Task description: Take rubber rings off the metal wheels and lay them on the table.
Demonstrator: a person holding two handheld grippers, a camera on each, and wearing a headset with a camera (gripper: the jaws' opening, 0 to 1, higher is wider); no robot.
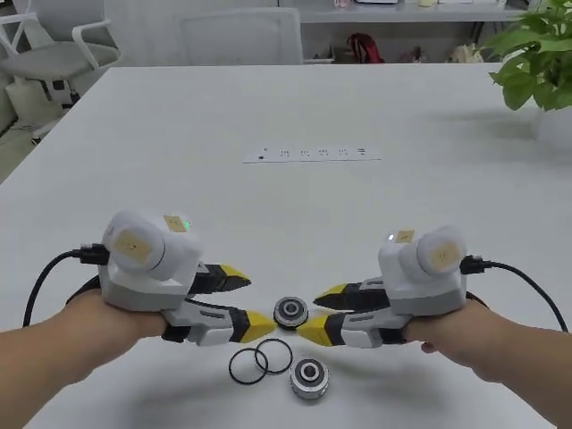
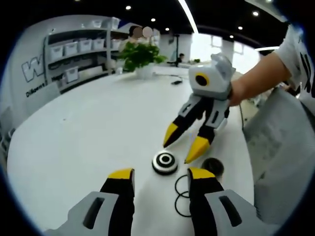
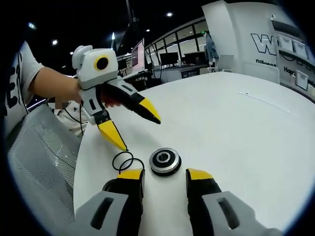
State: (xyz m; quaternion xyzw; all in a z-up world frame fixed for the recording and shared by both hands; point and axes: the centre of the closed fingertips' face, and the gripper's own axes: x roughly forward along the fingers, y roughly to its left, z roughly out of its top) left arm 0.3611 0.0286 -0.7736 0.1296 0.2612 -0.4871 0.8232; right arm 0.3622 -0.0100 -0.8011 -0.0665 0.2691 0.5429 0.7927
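A metal wheel [image 1: 290,311] with a dark rubber ring lies on the white table between my two grippers; it is also in the left gripper view as the wheel [image 2: 165,162] and in the right gripper view as the wheel [image 3: 165,161]. My left gripper [image 1: 248,304] is open just left of it. My right gripper [image 1: 323,312] is open just right of it. A second wheel [image 1: 308,376] sits nearer me. Two loose black rubber rings [image 1: 260,360] lie overlapping beside it.
A flush socket strip [image 1: 311,154] is set into the table [image 1: 295,107] further out. A potted plant [image 1: 536,54] stands at the far right. Chairs stand beyond the table's far edge.
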